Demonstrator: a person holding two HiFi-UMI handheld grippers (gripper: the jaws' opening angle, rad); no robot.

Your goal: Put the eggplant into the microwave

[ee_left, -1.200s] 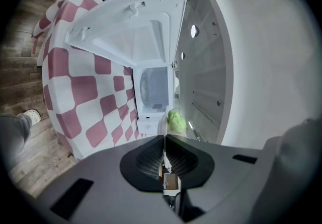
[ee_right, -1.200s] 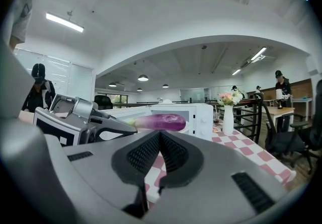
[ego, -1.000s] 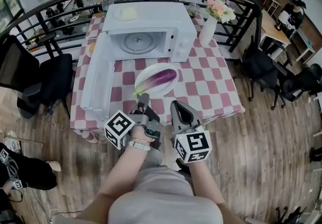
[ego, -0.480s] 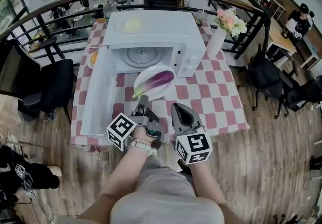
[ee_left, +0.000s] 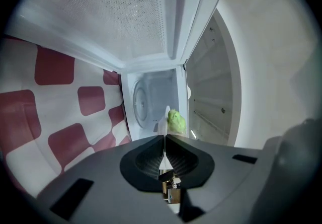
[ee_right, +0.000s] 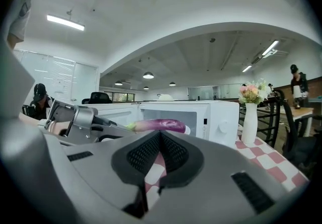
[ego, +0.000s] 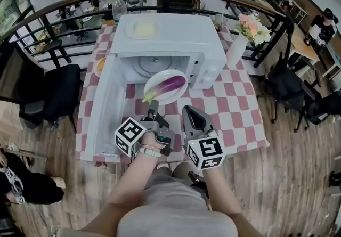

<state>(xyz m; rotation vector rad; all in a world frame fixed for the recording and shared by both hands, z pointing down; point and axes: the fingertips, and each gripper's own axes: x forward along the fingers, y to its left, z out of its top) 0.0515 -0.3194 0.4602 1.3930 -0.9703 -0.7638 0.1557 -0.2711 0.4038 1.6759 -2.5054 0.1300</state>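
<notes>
A purple eggplant (ego: 171,83) with a green stem (ee_left: 176,121) lies on a white plate (ego: 160,94). My left gripper (ego: 153,108) is shut on the plate's near rim and holds it level just in front of the open white microwave (ego: 205,44). In the left gripper view the thin rim shows between the shut jaws (ee_left: 164,140), and the glass turntable (ee_left: 141,104) lies ahead. My right gripper (ego: 187,112) is shut on nothing, just right of the plate; in its own view (ee_right: 160,135) the eggplant (ee_right: 156,126) shows above the jaws.
The microwave door (ego: 106,108) swings open to the left over the red-and-white checked table (ego: 234,103). A plate with pale food (ego: 139,29) sits on top of the microwave. A white vase of flowers (ego: 238,49) stands to its right, a bottle (ego: 120,4) behind. Chairs and railings surround the table.
Both grippers moved forward toward the microwave, and the plate with the eggplant went with the left one, from mid-table to the oven's mouth.
</notes>
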